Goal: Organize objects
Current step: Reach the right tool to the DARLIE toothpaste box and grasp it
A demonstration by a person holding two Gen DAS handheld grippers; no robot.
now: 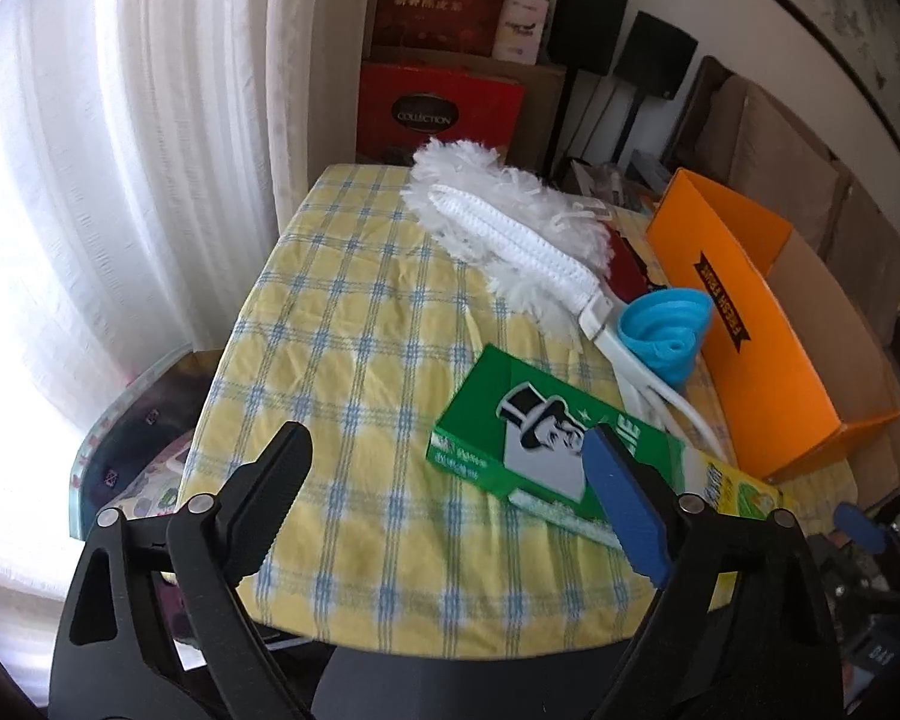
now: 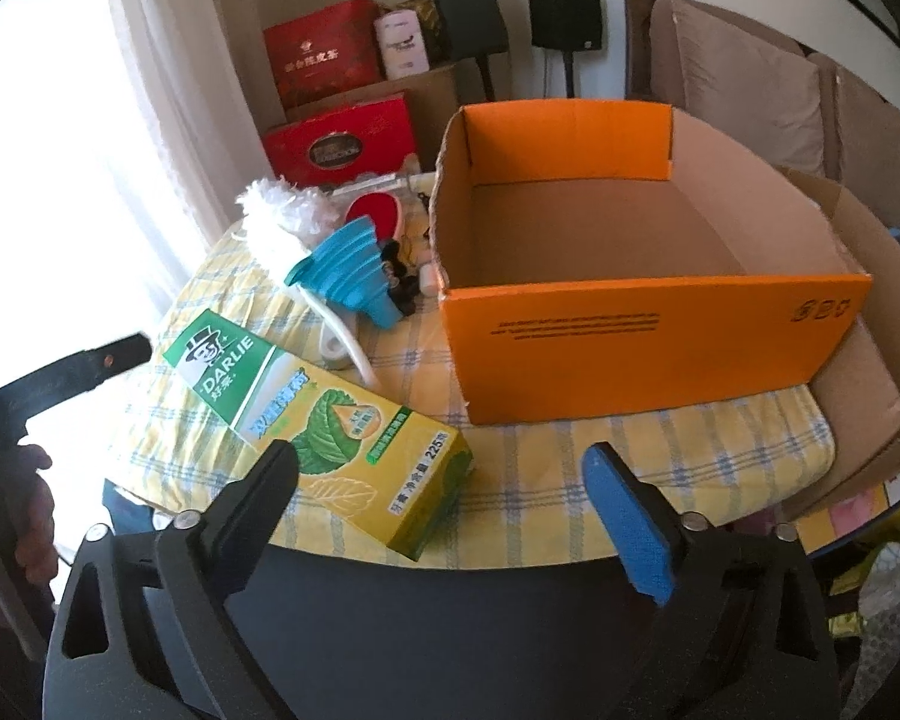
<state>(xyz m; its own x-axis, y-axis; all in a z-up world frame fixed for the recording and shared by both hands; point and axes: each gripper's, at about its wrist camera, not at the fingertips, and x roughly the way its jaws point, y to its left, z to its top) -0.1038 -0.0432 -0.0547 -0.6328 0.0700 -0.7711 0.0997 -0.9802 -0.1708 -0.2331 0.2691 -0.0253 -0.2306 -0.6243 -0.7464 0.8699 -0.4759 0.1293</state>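
A green and yellow Darlie toothpaste box (image 1: 534, 450) (image 2: 324, 420) lies flat on the yellow checked tablecloth (image 1: 354, 324) (image 2: 720, 456). A white fluffy duster (image 1: 498, 222) (image 2: 276, 222) and a blue collapsible funnel (image 1: 666, 330) (image 2: 354, 276) lie behind it. An open, empty orange cardboard box (image 1: 756, 330) (image 2: 648, 342) stands at the right. My left gripper (image 1: 444, 474) is open and empty, hovering at the near edge, left of the toothpaste box. My right gripper (image 2: 441, 480) is open and empty, just in front of the toothpaste box's near end.
A red paddle (image 2: 375, 207) and small dark items (image 2: 399, 282) lie between the funnel and the orange box. Red gift boxes (image 1: 438, 102) and black speakers (image 1: 624, 30) stand behind the table. White curtains (image 1: 120, 150) hang at the left. A sofa (image 2: 780, 90) is at the right.
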